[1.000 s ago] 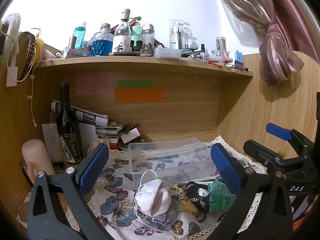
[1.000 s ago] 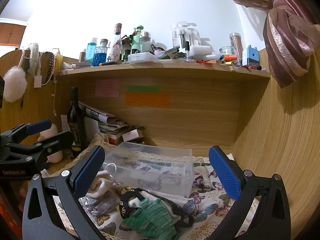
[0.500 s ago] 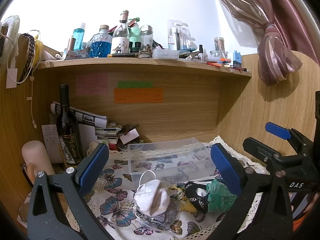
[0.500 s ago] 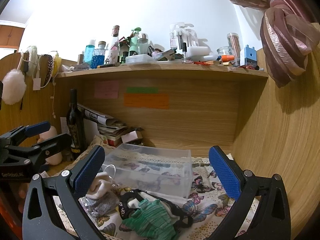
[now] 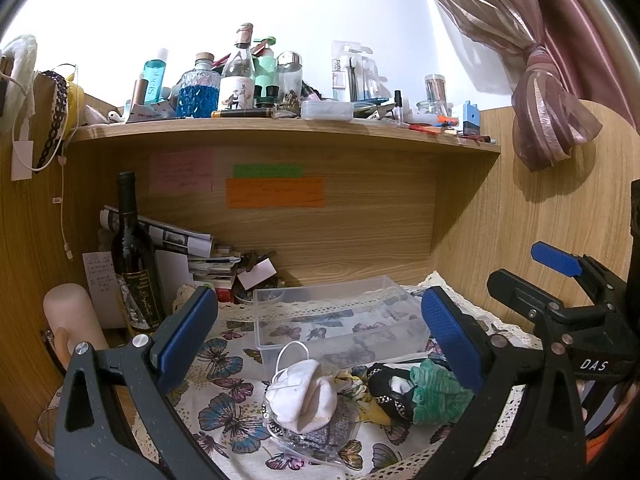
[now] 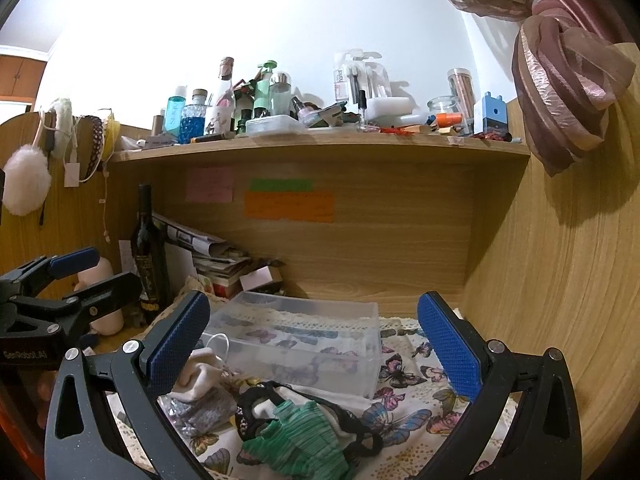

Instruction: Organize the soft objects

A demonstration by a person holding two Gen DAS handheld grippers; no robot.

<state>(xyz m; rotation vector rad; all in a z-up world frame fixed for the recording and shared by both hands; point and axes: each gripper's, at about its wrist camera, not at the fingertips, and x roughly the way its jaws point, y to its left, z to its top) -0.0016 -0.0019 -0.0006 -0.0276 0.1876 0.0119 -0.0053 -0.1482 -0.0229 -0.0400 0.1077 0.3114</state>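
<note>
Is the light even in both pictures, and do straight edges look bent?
Left wrist view: white wall overexposed, shelf edge bowed by fisheye, curtain casting a shadow on the wood. Right wrist view: same glare and bowing; both sharp.

Tablecloth point(image 5: 224, 408): white, butterfly print. Face mask point(image 5: 302, 394): white. Ribbed cloth point(image 6: 296, 440): green. Sticky note point(image 5: 275, 198): orange. Curtain point(image 6: 560, 92): mauve, striped.

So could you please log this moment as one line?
left gripper: open, empty | right gripper: open, empty | soft pile: on cloth, before clear box | box: empty
</note>
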